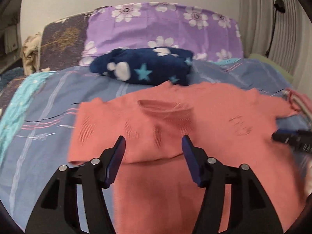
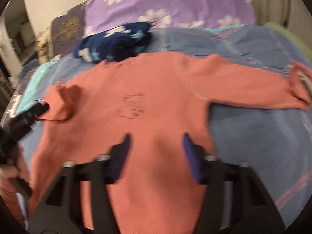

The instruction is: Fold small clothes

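Lying flat on striped bedsheet (image 1: 48,120), pink top (image 1: 156,120), navy star bundle (image 1: 144,68) touching its far edge, both hand-held grippers (image 1: 153,142) (image 2: 156,140) parted, empty

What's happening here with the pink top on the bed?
A person holding two-finger tongs in each hand is folding small clothes on a bed. A salmon-pink long-sleeved top lies spread on the blue striped bedspread. One sleeve is already folded in over the body; the other still stretches out. The left tongs and right tongs both hover open above the top, gripping nothing. A folded navy star-patterned garment sits behind, by the purple flowered pillow.
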